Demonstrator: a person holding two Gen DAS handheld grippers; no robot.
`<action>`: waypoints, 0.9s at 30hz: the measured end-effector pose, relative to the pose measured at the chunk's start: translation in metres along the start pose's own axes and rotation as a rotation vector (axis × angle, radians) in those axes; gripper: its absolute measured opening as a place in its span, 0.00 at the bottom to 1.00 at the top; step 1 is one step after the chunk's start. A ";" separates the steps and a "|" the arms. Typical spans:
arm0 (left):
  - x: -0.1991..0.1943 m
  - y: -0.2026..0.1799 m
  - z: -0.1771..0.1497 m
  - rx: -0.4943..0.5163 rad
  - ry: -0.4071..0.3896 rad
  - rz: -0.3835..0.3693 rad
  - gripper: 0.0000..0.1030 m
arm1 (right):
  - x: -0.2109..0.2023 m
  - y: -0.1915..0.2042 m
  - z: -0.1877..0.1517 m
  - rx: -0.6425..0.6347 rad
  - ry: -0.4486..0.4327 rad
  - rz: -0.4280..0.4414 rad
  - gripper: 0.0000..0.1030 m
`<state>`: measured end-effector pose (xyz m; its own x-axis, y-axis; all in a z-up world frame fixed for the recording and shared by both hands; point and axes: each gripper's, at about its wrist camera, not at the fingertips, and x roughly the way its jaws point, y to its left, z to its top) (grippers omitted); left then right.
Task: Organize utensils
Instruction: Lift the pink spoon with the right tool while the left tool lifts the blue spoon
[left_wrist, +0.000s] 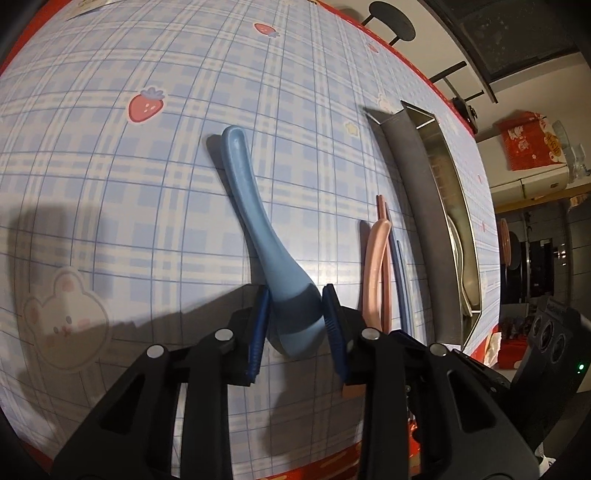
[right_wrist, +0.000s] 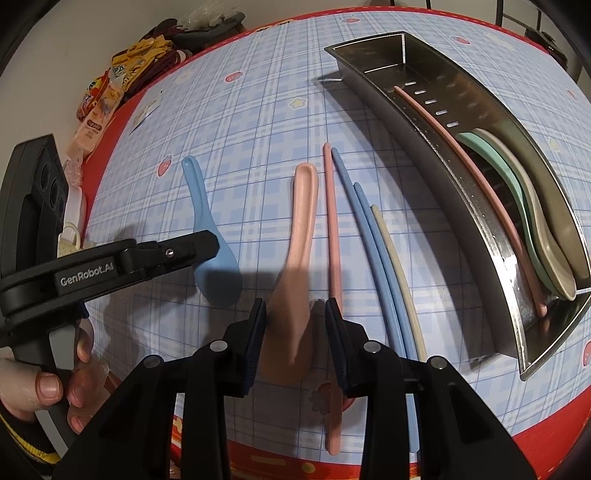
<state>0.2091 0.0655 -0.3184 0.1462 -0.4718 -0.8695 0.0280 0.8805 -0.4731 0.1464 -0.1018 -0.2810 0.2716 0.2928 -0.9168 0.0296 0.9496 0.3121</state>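
A blue spoon (left_wrist: 255, 229) lies on the plaid tablecloth; its bowl sits between the open fingers of my left gripper (left_wrist: 295, 325), which do not clamp it. It also shows in the right wrist view (right_wrist: 207, 236). A pink spoon (right_wrist: 301, 243) lies with its bowl between the open fingers of my right gripper (right_wrist: 295, 339). Beside it lie a pink chopstick (right_wrist: 332, 236), two blue chopsticks (right_wrist: 369, 236) and a beige chopstick (right_wrist: 397, 266). A steel tray (right_wrist: 424, 129) holds a pink chopstick, a green spoon (right_wrist: 498, 162) and a beige spoon (right_wrist: 543, 218).
The left gripper body (right_wrist: 92, 266) and the hand holding it show at the left of the right wrist view. Snack packets (right_wrist: 107, 99) lie past the table's far left edge. The red table border (right_wrist: 480, 417) marks the near edge.
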 end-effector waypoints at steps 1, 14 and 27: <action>0.000 0.000 0.000 0.001 -0.001 0.000 0.31 | -0.001 0.000 0.000 0.001 -0.001 0.003 0.32; -0.014 -0.001 -0.010 0.137 -0.014 0.115 0.10 | -0.011 0.002 -0.002 -0.023 -0.020 0.015 0.32; -0.035 0.026 -0.029 0.137 -0.026 0.158 0.10 | 0.009 0.065 -0.015 -0.298 -0.001 -0.241 0.32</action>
<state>0.1760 0.1042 -0.3042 0.1848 -0.3275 -0.9266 0.1362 0.9423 -0.3059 0.1365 -0.0360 -0.2724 0.2916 0.0567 -0.9549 -0.1879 0.9822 0.0009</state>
